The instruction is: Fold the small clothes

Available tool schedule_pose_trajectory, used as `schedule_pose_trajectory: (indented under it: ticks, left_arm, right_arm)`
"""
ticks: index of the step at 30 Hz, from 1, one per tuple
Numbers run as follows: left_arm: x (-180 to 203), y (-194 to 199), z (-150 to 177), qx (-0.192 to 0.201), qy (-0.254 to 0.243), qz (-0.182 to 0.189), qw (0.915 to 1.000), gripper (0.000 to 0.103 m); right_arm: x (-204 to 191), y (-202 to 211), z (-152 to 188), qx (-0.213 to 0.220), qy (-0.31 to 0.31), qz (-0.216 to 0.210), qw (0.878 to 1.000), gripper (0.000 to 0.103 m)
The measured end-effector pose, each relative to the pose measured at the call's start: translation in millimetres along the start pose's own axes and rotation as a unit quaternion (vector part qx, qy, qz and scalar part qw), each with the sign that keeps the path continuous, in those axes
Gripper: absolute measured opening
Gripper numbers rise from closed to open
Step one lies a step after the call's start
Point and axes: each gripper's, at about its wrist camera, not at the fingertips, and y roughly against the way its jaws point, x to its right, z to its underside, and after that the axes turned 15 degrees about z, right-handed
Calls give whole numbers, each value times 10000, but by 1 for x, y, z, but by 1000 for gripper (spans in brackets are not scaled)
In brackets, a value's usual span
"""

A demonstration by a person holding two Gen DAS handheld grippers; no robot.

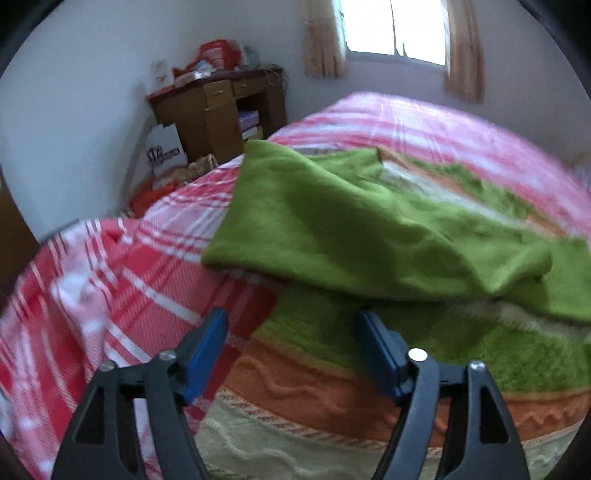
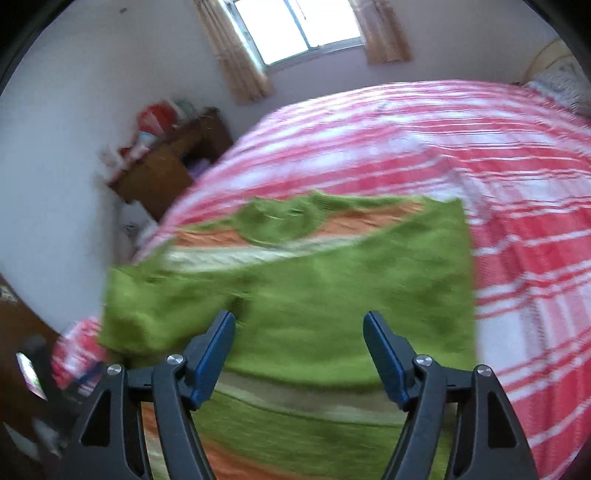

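Pink-and-white plaid bedspread (image 1: 122, 266) fills the left wrist view; the green knitted sweater with orange and cream stripes (image 1: 354, 229) lies on it, a sleeve folded across. Left tongs (image 1: 291, 350) gape wide, holding nothing. From the right wrist, right tongs (image 2: 299, 347) hover open and empty over the sweater. Loose folds could slip apart.

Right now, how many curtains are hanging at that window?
2. One curtain hangs on the left side of the window, the other curtain on its right side. Both views show the same pair; nothing seems to hide a third.
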Motion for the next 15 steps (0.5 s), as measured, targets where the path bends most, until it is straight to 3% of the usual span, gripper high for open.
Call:
schedule_pose_trajectory:
  ticks: [4, 10, 15]
  left_arm:
    - [-13, -2, 6, 199, 338, 252, 9989, 92]
    - [-9, -5, 7, 212, 245, 360, 9988, 102]
    - [-10, -6, 8, 236, 253, 386, 9987, 103]
  right_arm:
    - [-33, -27, -13, -352, 8, -474, 9983, 73]
    - [-76, -73, -11, -755, 296, -485, 9955, 69]
    - [-107, -78, 0, -508, 1087, 39, 9928, 9]
